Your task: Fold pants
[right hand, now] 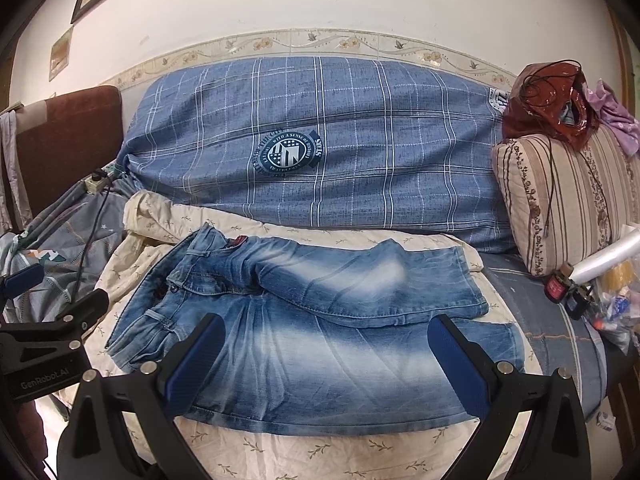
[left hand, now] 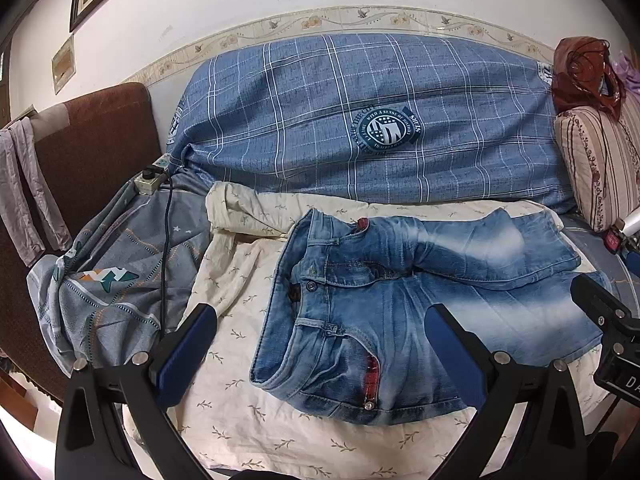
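Observation:
Faded blue denim pants (left hand: 400,300) lie on a cream leaf-print sheet (left hand: 232,344), waistband to the left, legs to the right, the far leg folded partly over the near one. They also show in the right wrist view (right hand: 320,340). My left gripper (left hand: 320,320) is open and empty, hovering near the waistband end. My right gripper (right hand: 326,336) is open and empty, hovering over the near leg. The left gripper's body (right hand: 44,344) shows at the left edge of the right wrist view.
A large blue plaid bundle (left hand: 360,120) lies behind the pants. A grey patterned cloth (left hand: 112,280), a power strip (left hand: 150,182) and a black cable (left hand: 165,248) lie at left. A striped cushion (right hand: 560,200) and small clutter (right hand: 592,292) sit at right.

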Demonstrator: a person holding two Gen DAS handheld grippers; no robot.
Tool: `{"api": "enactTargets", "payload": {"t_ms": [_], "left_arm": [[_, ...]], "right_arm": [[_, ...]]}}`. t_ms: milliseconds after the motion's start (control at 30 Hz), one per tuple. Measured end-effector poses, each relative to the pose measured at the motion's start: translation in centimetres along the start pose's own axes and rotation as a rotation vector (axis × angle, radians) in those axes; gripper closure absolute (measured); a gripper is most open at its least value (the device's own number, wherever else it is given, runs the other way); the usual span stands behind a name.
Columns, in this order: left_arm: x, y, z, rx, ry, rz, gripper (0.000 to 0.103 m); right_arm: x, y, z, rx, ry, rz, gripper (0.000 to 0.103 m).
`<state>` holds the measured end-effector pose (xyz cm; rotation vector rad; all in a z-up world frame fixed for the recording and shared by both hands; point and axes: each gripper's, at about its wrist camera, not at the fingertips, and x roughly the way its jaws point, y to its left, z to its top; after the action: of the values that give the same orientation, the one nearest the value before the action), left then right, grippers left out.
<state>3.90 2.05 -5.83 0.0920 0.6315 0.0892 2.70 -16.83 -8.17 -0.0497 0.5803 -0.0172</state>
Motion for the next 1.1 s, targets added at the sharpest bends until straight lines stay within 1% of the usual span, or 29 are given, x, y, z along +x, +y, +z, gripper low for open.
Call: {"api": "enactTargets", "payload": {"t_ms": [267, 300, 433, 533, 633, 767, 867, 1000, 1100], "left_arm": [[0.9, -0.1, 0.0, -0.003, 0.015, 0.005, 0.000], [0.9, 0.0, 0.0, -0.004, 0.015, 0.005, 0.000], [0.8, 0.1, 0.0, -0.003, 0.016, 0.011, 0.000], [0.9, 0.4, 0.1, -0.005, 0.016, 0.018, 0.000], [1.4, 1.1, 0.3, -0.011, 0.023, 0.030, 0.000], [3.1, 2.5, 0.8, -0.028, 0.051, 0.058, 0.000], [4.6, 3.4, 1.4, -0.037, 0.069, 0.076, 0.000], [7.5, 4.8, 2.9, -0.048, 0.102, 0.082, 0.000], [9.6, 5.7, 4.3, -0.053, 0.123, 0.082, 0.000]], "right_arm": [[0.6, -0.4, 0.4, -0.003, 0.001, -0.017, 0.001], [0.6, -0.4, 0.4, -0.001, 0.001, -0.013, 0.001], [0.6, -0.2, 0.4, 0.018, 0.004, 0.055, 0.001], [0.9, 0.5, 0.1, -0.003, 0.014, 0.058, 0.001], [2.0, 0.4, -0.6, -0.015, 0.050, 0.066, 0.001], [4.7, -2.2, -2.2, 0.071, 0.133, 0.100, 0.001], [6.6, -4.8, -3.2, 0.118, 0.180, 0.077, 0.001], [8.7, -8.8, -3.9, 0.161, 0.206, 0.049, 0.001], [10.0, -12.5, -3.4, 0.205, 0.208, 0.016, 0.001]]}}
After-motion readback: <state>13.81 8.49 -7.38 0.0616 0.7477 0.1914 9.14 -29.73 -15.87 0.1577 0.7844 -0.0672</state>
